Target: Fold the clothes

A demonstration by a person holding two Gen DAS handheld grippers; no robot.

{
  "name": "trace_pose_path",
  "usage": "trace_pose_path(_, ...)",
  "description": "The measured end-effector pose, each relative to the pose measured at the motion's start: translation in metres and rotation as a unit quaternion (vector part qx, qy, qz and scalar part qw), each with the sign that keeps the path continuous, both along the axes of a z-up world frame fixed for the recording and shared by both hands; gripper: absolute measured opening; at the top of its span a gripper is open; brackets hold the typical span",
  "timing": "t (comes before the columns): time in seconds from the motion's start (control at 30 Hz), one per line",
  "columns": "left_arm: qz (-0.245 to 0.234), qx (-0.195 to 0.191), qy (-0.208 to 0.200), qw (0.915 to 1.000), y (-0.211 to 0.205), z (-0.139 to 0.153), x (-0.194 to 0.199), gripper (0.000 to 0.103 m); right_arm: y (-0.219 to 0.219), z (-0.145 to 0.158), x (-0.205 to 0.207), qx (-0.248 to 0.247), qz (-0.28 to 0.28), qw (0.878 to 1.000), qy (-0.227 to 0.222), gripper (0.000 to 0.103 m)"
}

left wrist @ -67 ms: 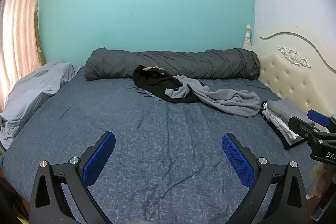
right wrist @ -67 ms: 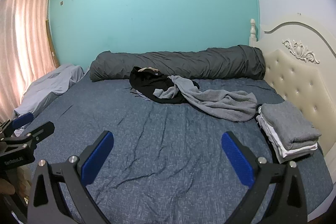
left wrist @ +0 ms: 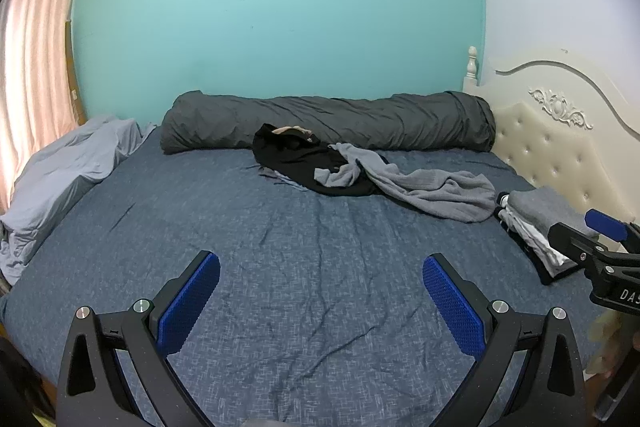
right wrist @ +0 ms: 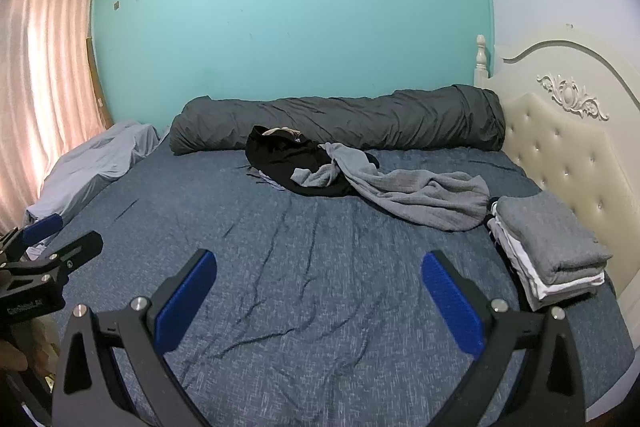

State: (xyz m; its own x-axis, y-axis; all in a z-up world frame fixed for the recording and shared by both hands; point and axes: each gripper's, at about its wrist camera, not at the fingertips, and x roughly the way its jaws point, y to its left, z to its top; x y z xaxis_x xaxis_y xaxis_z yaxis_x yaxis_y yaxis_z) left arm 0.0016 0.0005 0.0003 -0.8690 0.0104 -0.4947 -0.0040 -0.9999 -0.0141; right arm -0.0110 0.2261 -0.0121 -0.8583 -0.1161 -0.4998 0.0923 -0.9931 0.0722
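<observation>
A: While both tools hover over bare sheet, where's the unfolded laundry?
B: Far side of the bed point(right wrist: 320, 307): crumpled grey sweater point(right wrist: 416, 195) draped over a black garment point(right wrist: 288, 159), against the rolled dark duvet point(right wrist: 340, 119).
A: Folded stack point(right wrist: 548, 247)?
B: By the headboard point(right wrist: 568, 147), grey piece on top.
A: Jaws?
B: Left gripper point(left wrist: 320, 303), right gripper point(right wrist: 319, 301): both spread wide, holding nothing.

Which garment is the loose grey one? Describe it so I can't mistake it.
Start at the dark grey rolled duvet along the teal wall. In front of it lies a pile; the loose grey garment trails from the black garment toward the folded stack. Unlike that stack, it is crumpled and spread out.
</observation>
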Motion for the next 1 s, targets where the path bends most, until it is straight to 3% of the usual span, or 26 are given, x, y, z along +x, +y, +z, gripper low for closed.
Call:
trace_pose_path(0.47,0.000,-0.002,-0.003,1.0000,-0.002,0.007,0.003,0.103,0.002,0.000,0.002,-0.002,-0.001,1.000,-0.001,0.103)
trace_pose_path(1.0,0.001,-0.003,-0.003,1.0000,0.004,-0.004,0.003,0.103,0.004,-0.002,0.000,-0.008,-0.002,1.000,-0.008,0.103)
